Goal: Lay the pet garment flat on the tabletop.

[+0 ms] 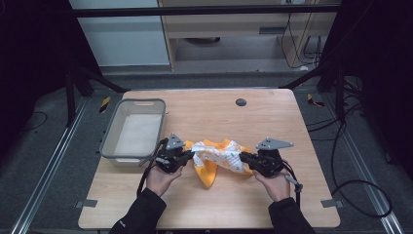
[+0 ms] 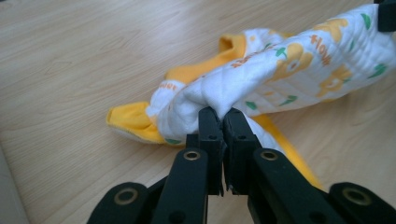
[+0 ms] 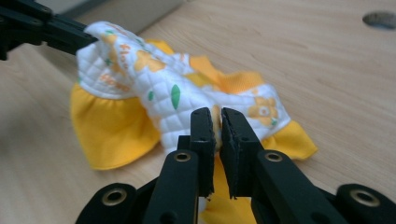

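The table [image 1: 272, 126] is a pale wood top with a grey bin [image 1: 114, 140] at its left side and a small dark disc [image 1: 240, 102] near the far edge. Toward the near middle lies the cloth [image 1: 216, 157], a small quilted piece, white with yellow flowers and green leaves, edged in an orange-yellow ruffle. It is stretched between the 2 grippers, its middle part lifted and its ruffle trailing on the table below.

The left gripper [image 2: 219, 116] has its jaws closed almost completely on a bunched fold at one end of the cloth. The right gripper [image 3: 215, 119] is likewise pinched nearly together on the opposite end, with a thin sliver of fabric visible between its jaws.

The main risk, as I judge it, is a slip. Each grip takes a narrow bite near the jaw tips, and quilted fabric is thick and springy, so a hard outward pull could draw an end free and drop the cloth in a heap. The left hold is on a gathered wad, not a clean edge, so spreading may leave the piece twisted. The dragging ruffle could also fold under if the cloth is lowered unevenly.
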A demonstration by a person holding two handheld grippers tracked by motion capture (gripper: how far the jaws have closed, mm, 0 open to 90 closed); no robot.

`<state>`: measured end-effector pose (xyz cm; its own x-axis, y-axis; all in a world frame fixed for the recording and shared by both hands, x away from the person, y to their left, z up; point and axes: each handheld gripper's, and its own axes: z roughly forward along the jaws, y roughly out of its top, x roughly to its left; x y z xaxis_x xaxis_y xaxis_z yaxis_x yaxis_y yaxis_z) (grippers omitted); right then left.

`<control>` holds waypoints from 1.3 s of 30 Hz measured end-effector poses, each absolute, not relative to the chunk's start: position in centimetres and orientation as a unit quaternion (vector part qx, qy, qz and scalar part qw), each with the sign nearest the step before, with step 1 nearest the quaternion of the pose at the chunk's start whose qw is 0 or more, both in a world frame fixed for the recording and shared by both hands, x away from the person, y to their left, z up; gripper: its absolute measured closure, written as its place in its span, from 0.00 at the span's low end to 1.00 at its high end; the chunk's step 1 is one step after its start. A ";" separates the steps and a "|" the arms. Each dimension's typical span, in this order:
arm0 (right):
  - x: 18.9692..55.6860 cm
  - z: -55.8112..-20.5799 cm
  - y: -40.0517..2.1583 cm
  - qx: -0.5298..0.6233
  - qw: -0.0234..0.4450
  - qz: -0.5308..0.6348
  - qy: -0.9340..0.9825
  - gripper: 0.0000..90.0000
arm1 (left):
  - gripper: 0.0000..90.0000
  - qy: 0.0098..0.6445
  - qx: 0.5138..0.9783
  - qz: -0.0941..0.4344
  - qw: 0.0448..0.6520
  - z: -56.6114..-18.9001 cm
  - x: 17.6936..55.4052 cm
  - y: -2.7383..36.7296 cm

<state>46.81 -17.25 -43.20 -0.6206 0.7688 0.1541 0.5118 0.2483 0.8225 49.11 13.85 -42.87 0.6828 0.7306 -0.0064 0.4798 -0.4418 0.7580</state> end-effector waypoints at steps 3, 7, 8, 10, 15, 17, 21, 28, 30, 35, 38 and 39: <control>48.7 -45.2 -17.0 0.435 0.163 0.419 0.780 0.90 | 0.95 0.379 0.834 0.166 0.364 -44.6 50.4 13.3; 49.4 -46.6 -16.9 0.441 0.181 0.395 0.785 0.89 | 0.87 0.385 0.837 0.173 0.349 -45.9 50.8 13.2; 49.4 -46.7 -17.0 0.439 0.185 0.395 0.785 0.88 | 0.82 0.385 0.837 0.173 0.349 -45.9 50.8 13.2; 49.3 -46.5 -17.1 0.437 0.187 0.398 0.785 0.88 | 0.76 0.388 0.832 0.174 0.356 -45.7 50.7 13.4; 47.5 -45.0 -18.3 0.416 0.207 0.436 0.771 0.82 | 0.66 0.377 0.830 0.182 0.368 -45.1 49.5 14.0; 46.7 -44.8 -18.7 0.409 0.210 0.445 0.769 0.80 | 0.62 0.376 0.829 0.180 0.372 -45.1 48.6 14.6; 45.0 -44.7 -19.3 0.399 0.212 0.450 0.770 0.74 | 0.54 0.378 0.824 0.181 0.382 -45.1 47.1 15.3; 42.9 -45.4 -19.5 0.391 0.199 0.455 0.775 0.64 | 0.51 0.374 0.819 0.181 0.395 -45.6 45.0 15.0; 42.4 -45.6 -19.3 0.385 0.202 0.456 0.777 0.62 | 0.50 0.375 0.818 0.178 0.398 -45.9 44.6 14.6; 41.7 -46.7 -18.8 0.373 0.193 0.447 0.790 0.61 | 0.46 0.374 0.818 0.176 0.401 -46.7 44.3 13.5; 41.8 -47.4 -18.0 0.363 0.180 0.437 0.803 0.61 | 0.45 0.374 0.818 0.167 0.404 -47.0 44.2 13.1; 41.8 -47.6 -17.8 0.359 0.178 0.434 0.807 0.60 | 0.44 0.374 0.818 0.165 0.404 -47.1 44.2 12.9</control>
